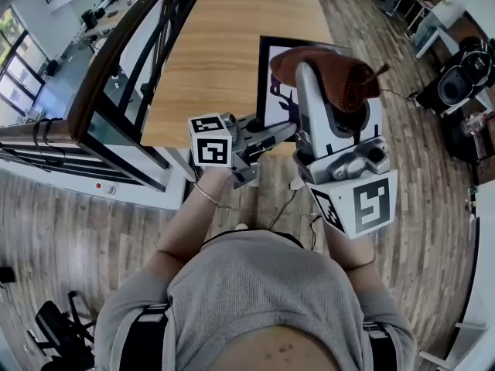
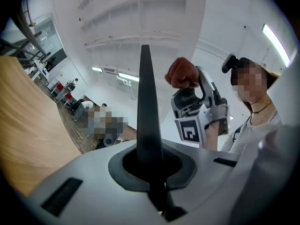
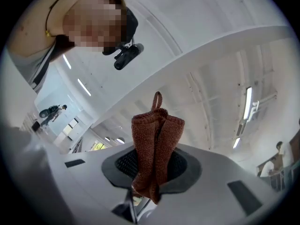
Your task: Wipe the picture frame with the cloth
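The picture frame (image 1: 264,68), black-edged with a dark print on white, is at the near edge of the wooden table (image 1: 216,45). My left gripper (image 1: 286,131) is shut on its lower left edge. In the left gripper view the frame (image 2: 147,111) rises edge-on as a thin dark blade from my left gripper (image 2: 151,170). My right gripper (image 1: 329,83) is raised in front of the frame, shut on a bunched brown knitted cloth (image 1: 336,72). That cloth (image 3: 154,144) stands up out of the right gripper (image 3: 151,175); the left gripper view also catches the cloth (image 2: 183,74).
A dark railing (image 1: 116,68) with glass runs along the table's left side. Wooden floor lies around, with a dark chair (image 1: 464,76) and desks at the right. The person's torso fills the bottom of the head view.
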Tool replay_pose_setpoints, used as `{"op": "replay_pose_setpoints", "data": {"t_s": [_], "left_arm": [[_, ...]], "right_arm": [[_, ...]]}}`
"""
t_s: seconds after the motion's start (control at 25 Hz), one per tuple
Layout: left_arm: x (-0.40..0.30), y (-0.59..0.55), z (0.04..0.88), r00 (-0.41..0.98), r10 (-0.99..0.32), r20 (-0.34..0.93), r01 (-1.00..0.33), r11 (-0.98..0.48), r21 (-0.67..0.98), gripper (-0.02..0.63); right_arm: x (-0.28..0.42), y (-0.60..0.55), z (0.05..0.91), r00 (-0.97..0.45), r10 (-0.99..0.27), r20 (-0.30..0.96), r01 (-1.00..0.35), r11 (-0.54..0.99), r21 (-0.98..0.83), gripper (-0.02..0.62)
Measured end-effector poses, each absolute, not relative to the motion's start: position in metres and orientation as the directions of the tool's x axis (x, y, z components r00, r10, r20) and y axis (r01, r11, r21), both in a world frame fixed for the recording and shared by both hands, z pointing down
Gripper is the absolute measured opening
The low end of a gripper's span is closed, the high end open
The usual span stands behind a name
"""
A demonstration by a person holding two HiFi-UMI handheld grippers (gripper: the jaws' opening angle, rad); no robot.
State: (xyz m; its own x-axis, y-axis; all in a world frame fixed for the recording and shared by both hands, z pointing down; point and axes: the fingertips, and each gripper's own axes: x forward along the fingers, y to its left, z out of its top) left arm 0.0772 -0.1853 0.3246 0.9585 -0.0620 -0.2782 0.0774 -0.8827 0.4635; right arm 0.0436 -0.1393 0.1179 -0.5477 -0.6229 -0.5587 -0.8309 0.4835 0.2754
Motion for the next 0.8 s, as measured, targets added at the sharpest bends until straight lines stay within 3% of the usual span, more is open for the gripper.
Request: {"op": "replay_pose_setpoints", "data": {"t_s": [0.32,0.8], "left_arm": [[0.079,-0.175,0.315,0.965,-0.056,-0.256,0.057,-0.909,0.414,0.019],[0.074,-0.172,0.31,0.962,-0.062,-0.266,0.055,-0.909,0.412,0.02]], "right_arm": [[0.028,-0.173,0.103,-0.537,-0.642,-0.548,-0.843,0.423,0.331,0.097],[0.018,-0.19,0.149,-0.564,-0.697,-0.442,-0.826,0.473,0.308,0.097]]}}
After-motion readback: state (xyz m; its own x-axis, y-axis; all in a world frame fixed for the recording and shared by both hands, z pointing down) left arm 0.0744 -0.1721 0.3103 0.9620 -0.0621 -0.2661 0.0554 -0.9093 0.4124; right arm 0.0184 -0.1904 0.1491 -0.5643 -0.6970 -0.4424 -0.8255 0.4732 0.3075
